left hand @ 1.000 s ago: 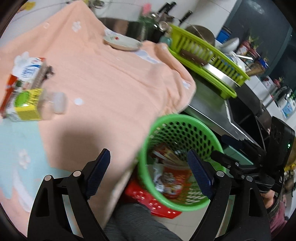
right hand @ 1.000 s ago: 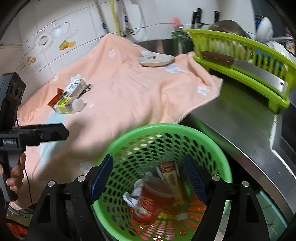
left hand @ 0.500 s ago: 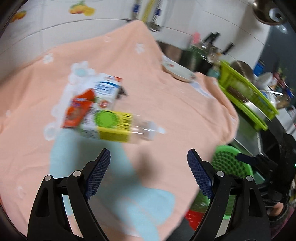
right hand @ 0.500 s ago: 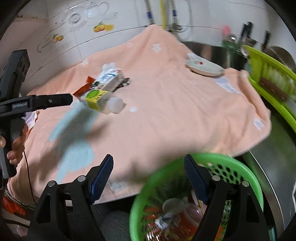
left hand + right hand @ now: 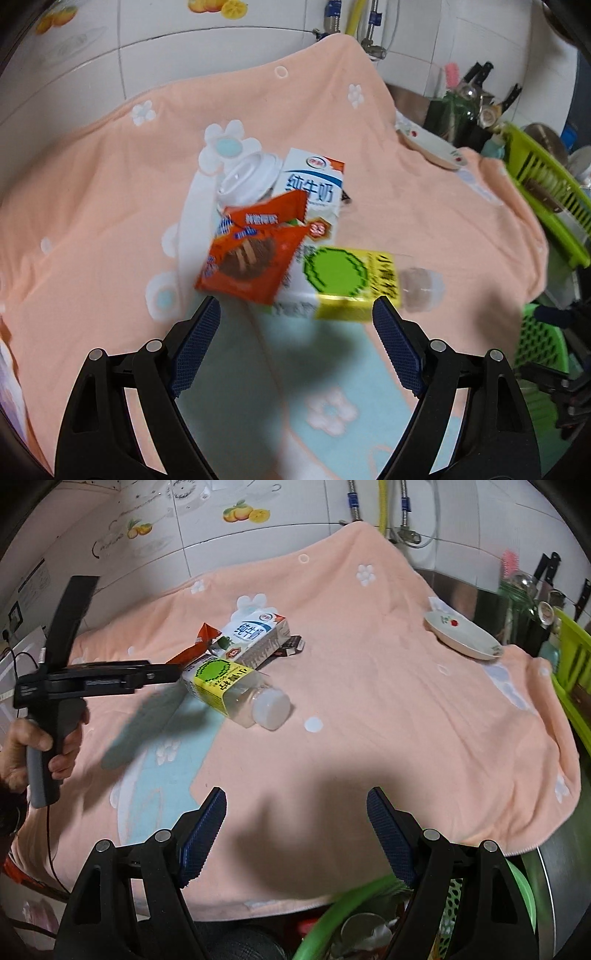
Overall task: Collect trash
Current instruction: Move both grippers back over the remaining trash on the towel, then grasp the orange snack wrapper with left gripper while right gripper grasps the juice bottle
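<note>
Left wrist view: the left gripper [image 5: 291, 332] has its jaws spread wide with nothing between them, poised just short of a heap of litter on the peach towel [image 5: 110, 229]. Nearest its tips lies an orange-red snack wrapper [image 5: 251, 262] picturing a chocolate biscuit, overlapping a clear plastic bottle [image 5: 354, 284] on its side with a yellow label and green scalloped badge. Beyond them sits a white-and-blue milk carton [image 5: 314, 188] printed 纯牛奶, with a white lid [image 5: 247, 177] beside it. Right wrist view: the right gripper [image 5: 295, 823] is likewise agape and empty, well short of the heap, with the green basket [image 5: 354, 901] under its right finger.
</note>
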### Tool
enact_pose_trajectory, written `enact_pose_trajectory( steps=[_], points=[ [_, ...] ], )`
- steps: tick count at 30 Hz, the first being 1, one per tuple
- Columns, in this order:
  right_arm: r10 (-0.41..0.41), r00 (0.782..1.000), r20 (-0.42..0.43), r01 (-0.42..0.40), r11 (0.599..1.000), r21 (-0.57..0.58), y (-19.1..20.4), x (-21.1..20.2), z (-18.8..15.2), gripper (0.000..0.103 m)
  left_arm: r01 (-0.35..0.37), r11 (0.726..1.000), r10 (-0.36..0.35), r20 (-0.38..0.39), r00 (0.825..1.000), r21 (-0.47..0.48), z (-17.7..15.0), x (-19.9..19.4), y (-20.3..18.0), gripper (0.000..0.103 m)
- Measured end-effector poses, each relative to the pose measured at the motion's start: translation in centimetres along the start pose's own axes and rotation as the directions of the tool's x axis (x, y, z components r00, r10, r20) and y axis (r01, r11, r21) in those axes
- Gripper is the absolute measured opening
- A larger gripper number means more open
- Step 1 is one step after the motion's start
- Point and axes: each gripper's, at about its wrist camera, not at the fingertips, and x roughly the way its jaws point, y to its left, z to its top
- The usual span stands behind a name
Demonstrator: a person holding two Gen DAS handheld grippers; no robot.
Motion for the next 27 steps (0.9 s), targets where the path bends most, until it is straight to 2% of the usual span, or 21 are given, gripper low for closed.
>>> enact_pose_trajectory(
  steps=[4, 10, 13, 15, 18, 21, 27],
  points=[
    [0.008, 1.0, -0.004, -0.008, 1.0, -0.017, 0.4, 0.8, 0.9, 0.076, -0.023, 1.0, 0.023, -0.001, 1.0, 0.021, 0.9, 1.4, 0.4, 0.078],
    [0.016, 1.0, -0.01, -0.017, 0.998, -0.067, 1.2, 2.0, 2.8, 0.076, 0.004, 1.0, -0.005, -0.022, 1.0, -0.005, 1.5, 3.2, 2.0, 0.06],
    [0.023, 1.0, -0.014, -0.025, 0.993, -0.112, 2.0, 2.8, 3.8, 0.076, 0.026, 1.0, -0.026, -0.015, 1.0, -0.007, 1.7, 3.3, 2.4, 0.044],
    [0.024, 1.0, -0.013, -0.026, 0.989, -0.147, 2.7, 3.3, 4.5, 0.079, 0.043, 0.999, -0.043, -0.014, 0.999, -0.008, 1.8, 3.2, 2.8, 0.029],
    [0.044, 0.999, -0.021, -0.047, 0.985, -0.167, 3.4, 4.3, 5.5, 0.079, 0.059, 0.998, -0.059, -0.009, 0.998, -0.015, 1.9, 2.8, 3.4, 0.017],
    [0.067, 0.997, -0.03, -0.071, 0.98, -0.187, 4.1, 5.3, 6.4, 0.079, 0.067, 0.998, -0.066, 0.014, 0.998, -0.021, 2.0, 1.9, 3.9, 0.009],
    [0.091, 0.993, -0.076, -0.108, 0.961, -0.256, 5.8, 8.4, 8.6, 0.081, 0.074, 0.996, -0.071, 0.045, 0.996, -0.056, 1.9, -0.1, 5.5, 0.004]
  ],
)
